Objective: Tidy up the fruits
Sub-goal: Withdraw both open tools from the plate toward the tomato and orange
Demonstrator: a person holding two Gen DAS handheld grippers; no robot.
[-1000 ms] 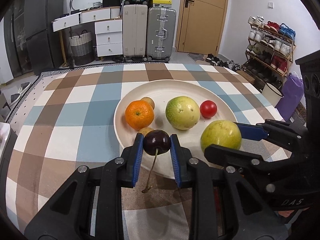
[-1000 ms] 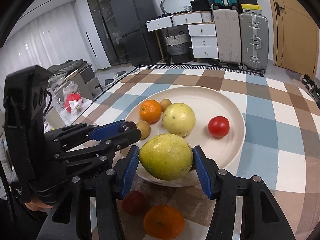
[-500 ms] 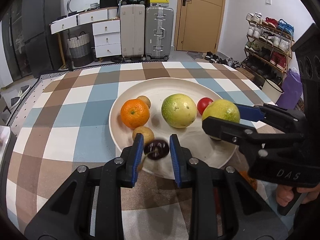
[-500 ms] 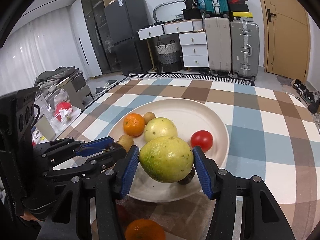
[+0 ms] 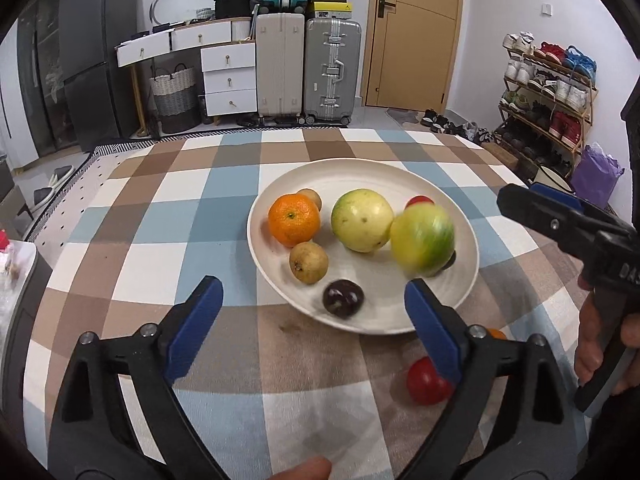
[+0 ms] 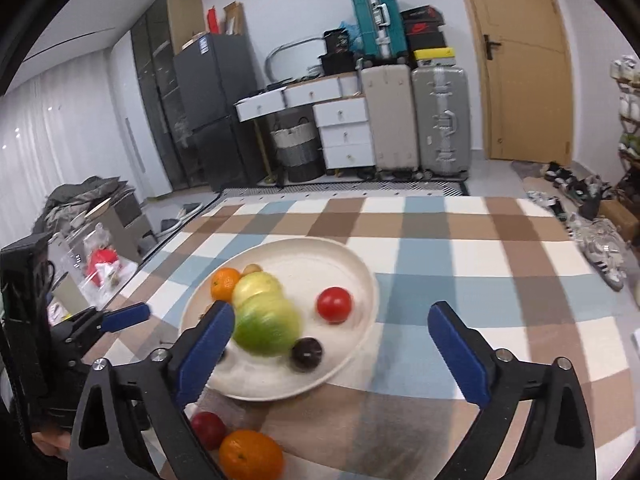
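Observation:
A cream plate [image 5: 466, 236] [image 6: 360, 268] on the checked tablecloth holds an orange [image 5: 294, 220], a yellow-green fruit [image 5: 362, 220], a small brown fruit [image 5: 308, 262], a red tomato [image 6: 334, 304], a dark cherry [image 5: 343, 298] and a blurred green-yellow fruit [image 5: 422, 240] [image 6: 266, 326]. My left gripper [image 5: 312, 320] is open and empty, just short of the plate's near rim. My right gripper [image 6: 332, 344] is open and empty, drawn back to the plate's right. A second dark fruit [image 6: 306, 354] lies beside the green fruit.
A red fruit [image 5: 426, 382] [image 6: 208, 430] and an orange [image 6: 250, 456] lie on the cloth in front of the plate. A bin with clutter [image 6: 100, 268] stands off the table's left edge. Suitcases, drawers and a shoe rack stand beyond.
Both grippers opened and drew back. The cherry dropped from the left gripper onto the plate's near part. The green-yellow fruit left the right gripper and is on the plate, blurred with motion.

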